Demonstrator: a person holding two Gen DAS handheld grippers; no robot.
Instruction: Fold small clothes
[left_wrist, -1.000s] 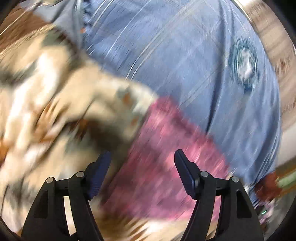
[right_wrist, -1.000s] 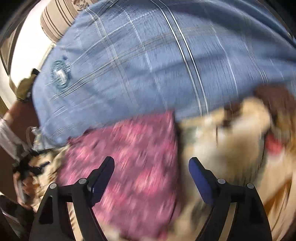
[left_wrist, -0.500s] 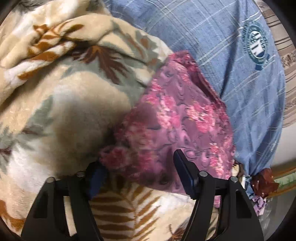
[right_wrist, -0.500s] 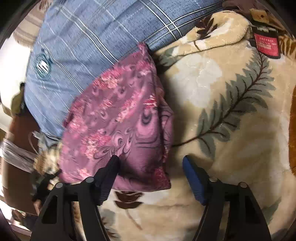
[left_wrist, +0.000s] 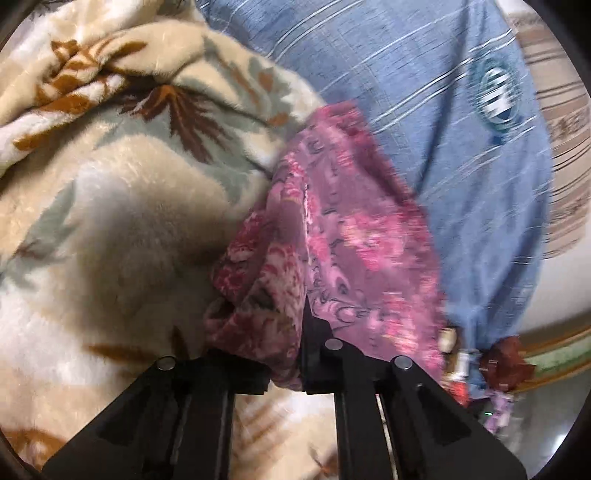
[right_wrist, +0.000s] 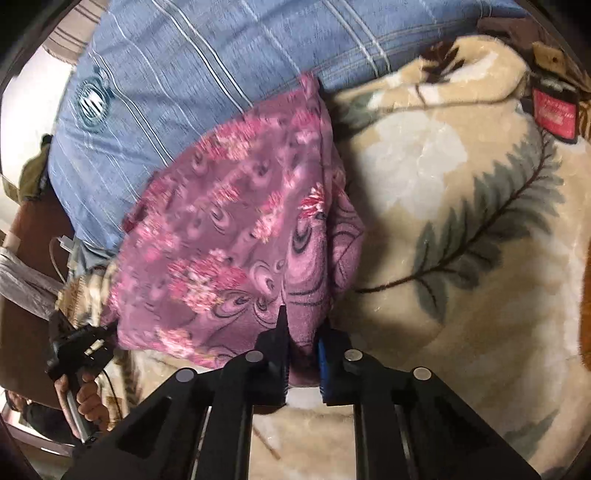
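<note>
Blue striped cloth of a pillow (right_wrist: 192, 70) carries a round teal-and-white emblem (right_wrist: 90, 98), its lettering too blurred to read; the same emblem (left_wrist: 496, 98) shows in the left wrist view. A red label (right_wrist: 556, 112) hangs at the edge of the cream plush blanket (right_wrist: 461, 206), with pale print on it that cannot be made out.

The small garment (right_wrist: 236, 236) is a thin mauve cloth printed with pink flowers and dark peacock-eye swirls. It lies on the blanket with its far edge against the pillow, bunched and rumpled along its near side. In the left wrist view the garment (left_wrist: 332, 236) shows a folded ridge running down its middle, deeper red on the left flap.

The left gripper (left_wrist: 284, 354) has its jaws closed in on the near hem, with a wad of cloth pinched between them. The right gripper (right_wrist: 303, 350) has its jaws pressed onto the other near corner, with a fold of mauve cloth caught between the black pad and the blue pad.

A bare hand (right_wrist: 86, 397) grips the handle of the left gripper at the lower left of the right wrist view.
</note>
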